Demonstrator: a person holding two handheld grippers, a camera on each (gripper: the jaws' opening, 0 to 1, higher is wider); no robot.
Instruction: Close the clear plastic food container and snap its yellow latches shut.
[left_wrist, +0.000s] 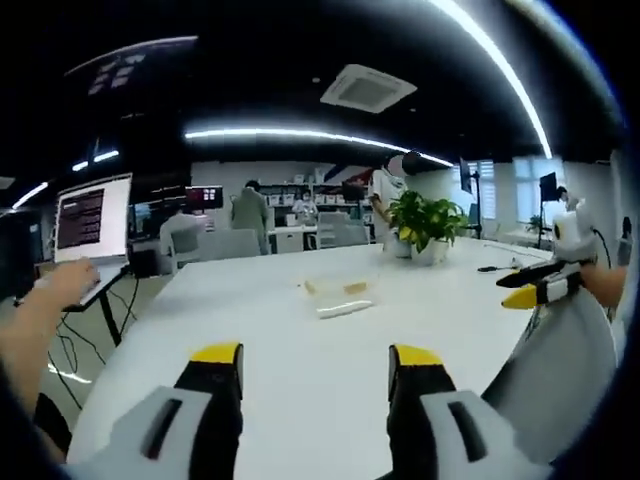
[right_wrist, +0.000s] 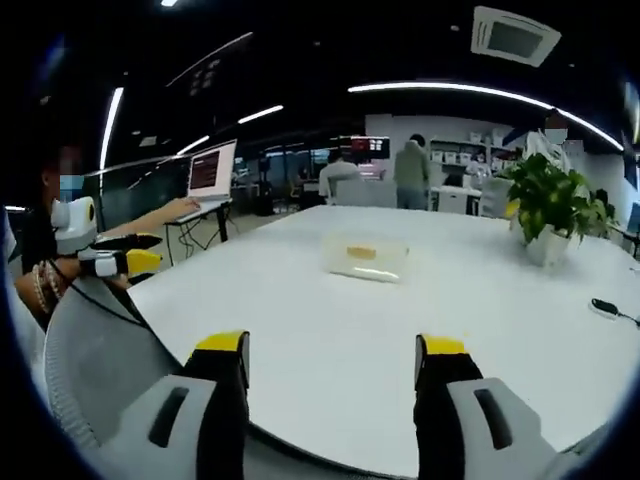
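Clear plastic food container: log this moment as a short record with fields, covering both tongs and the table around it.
container: clear plastic food container with yellow latches, resting mid-table, untouched
lid state: cannot tell, too small
surface: round white table
left tongs: open, holding nothing, short of the container
right tongs: open, holding nothing, short of the container
nearby: green potted plant in a white pot, far side of table
background: open laptop on a stand

A potted plant (right_wrist: 548, 205) stands on the white table (right_wrist: 480, 330), with an open laptop (left_wrist: 92, 220) beside it.

Open-plan office: white meeting table (right_wrist: 480, 300), laptop (left_wrist: 93, 222), desks, strip lights.
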